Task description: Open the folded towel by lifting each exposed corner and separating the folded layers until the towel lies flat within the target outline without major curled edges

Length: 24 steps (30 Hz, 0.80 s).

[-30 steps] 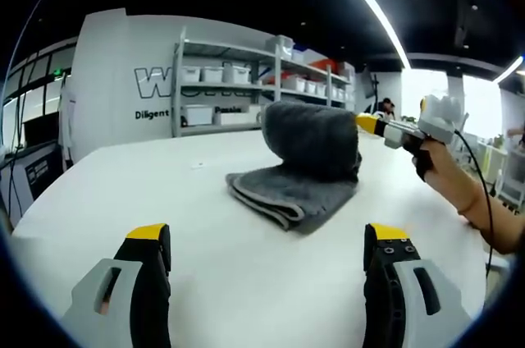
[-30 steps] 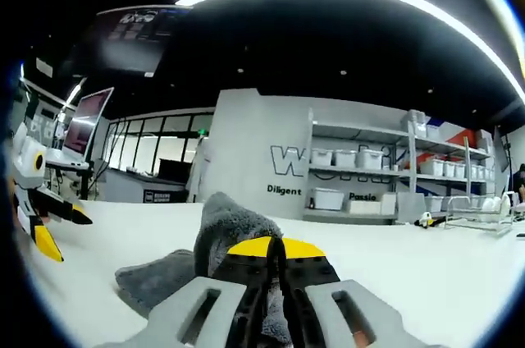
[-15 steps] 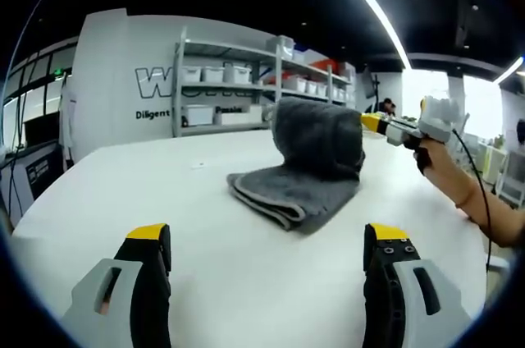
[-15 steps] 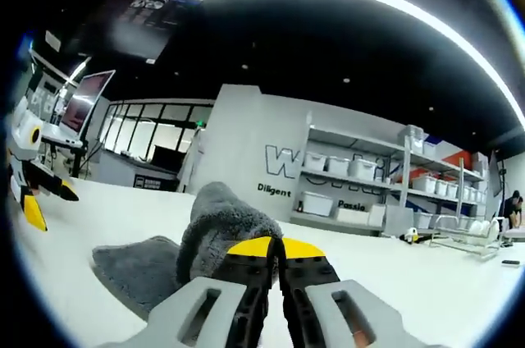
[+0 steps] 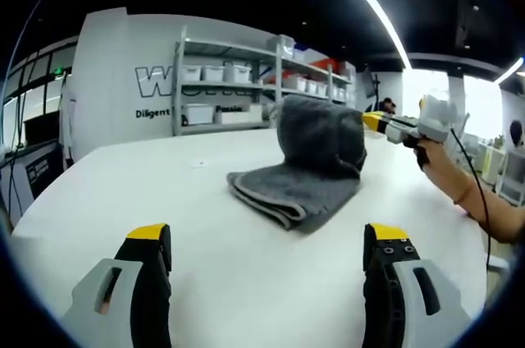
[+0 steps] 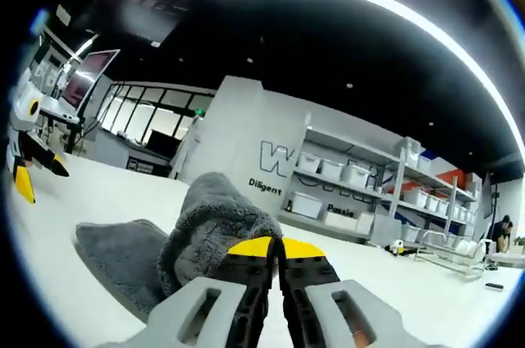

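Note:
A dark grey folded towel [image 5: 295,186] lies on the white table [image 5: 123,192] in the left gripper view, its top layer lifted into an upright curl [image 5: 320,136]. My right gripper [image 5: 379,123], held by a hand [image 5: 433,155], grips that raised layer from the right. In the right gripper view the right gripper [image 6: 275,251] is shut on the towel [image 6: 215,221], whose lower layers [image 6: 115,249] rest on the table. My left gripper [image 5: 267,241] stands open near the table's front edge, well short of the towel. It also shows at the left edge as the left gripper [image 6: 29,171].
Metal shelves with white bins [image 5: 234,89] stand behind the table against a grey wall with lettering. A forearm [image 5: 484,217] crosses the right side. Monitors [image 6: 70,93] hang at the left in the right gripper view.
The right gripper has lifted and drawn the towel's top layer a little farther to the right. The left gripper has stayed still and open.

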Available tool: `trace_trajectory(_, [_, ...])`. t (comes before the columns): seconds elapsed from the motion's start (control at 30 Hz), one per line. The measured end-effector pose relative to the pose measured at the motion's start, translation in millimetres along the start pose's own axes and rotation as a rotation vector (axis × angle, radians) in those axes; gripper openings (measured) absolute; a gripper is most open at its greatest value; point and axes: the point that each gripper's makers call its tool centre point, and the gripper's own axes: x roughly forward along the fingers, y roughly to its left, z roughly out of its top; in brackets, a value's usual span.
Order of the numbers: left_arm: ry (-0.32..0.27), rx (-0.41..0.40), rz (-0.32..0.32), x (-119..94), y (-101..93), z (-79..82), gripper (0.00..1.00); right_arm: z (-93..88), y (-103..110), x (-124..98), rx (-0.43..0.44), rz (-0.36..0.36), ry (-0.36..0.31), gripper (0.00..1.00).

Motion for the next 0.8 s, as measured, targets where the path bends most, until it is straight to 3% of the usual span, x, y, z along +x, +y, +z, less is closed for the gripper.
trace_trajectory(0.43, [0.014,0.002,0.003,0.9,0.5,-2.6,0.95,-9.8,-32.1,-4.4,-0.055,-0.058,0.026,0.00])
trace_trajectory(0.8, [0.017,0.006,0.001,1.0,-0.5,-2.8,0.95,-39.2,-58.5,-7.7,0.037,-0.128,0.124,0.00])
